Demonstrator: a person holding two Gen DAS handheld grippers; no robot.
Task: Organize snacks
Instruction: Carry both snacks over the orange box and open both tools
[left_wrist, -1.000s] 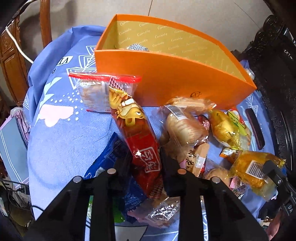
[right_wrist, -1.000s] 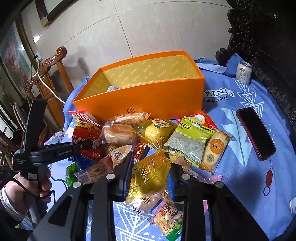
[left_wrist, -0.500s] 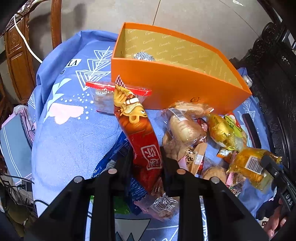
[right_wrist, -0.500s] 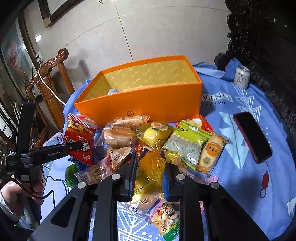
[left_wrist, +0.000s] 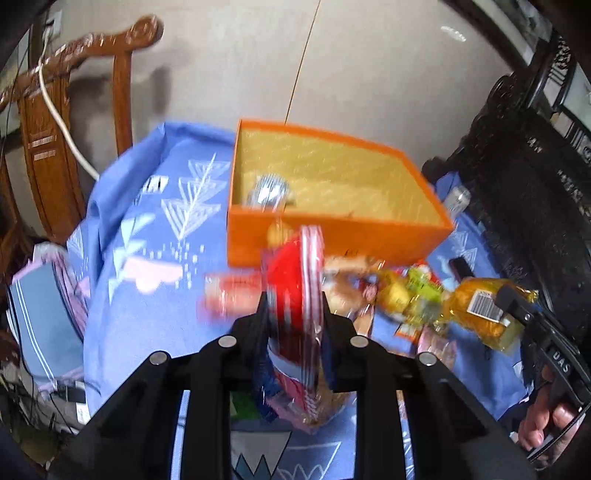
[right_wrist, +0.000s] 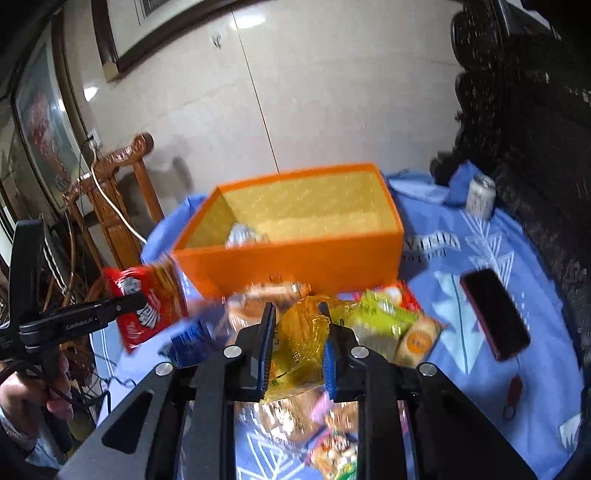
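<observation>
My left gripper (left_wrist: 294, 306) is shut on a red snack packet (left_wrist: 291, 280), held off the table and blurred, in front of the orange box (left_wrist: 332, 236). In the right wrist view the same red packet (right_wrist: 147, 302) hangs left of the orange box (right_wrist: 295, 266). My right gripper (right_wrist: 298, 314) is shut on a crinkly yellow snack packet (right_wrist: 299, 332), lifted above the pile of snacks (right_wrist: 388, 317). The yellow packet (left_wrist: 480, 310) also shows at the right of the left wrist view. A silver-wrapped item (left_wrist: 267, 190) lies inside the box.
A blue patterned cloth (left_wrist: 147, 258) covers the table. A dark phone (right_wrist: 495, 314) and a drink can (right_wrist: 480, 197) sit right of the box. A wooden chair (left_wrist: 74, 110) stands at the left, dark carved furniture (left_wrist: 535, 184) at the right.
Both grippers have risen with their packets. The red packet has come off the table and now hangs in front of the box; the yellow one is clear of the pile.
</observation>
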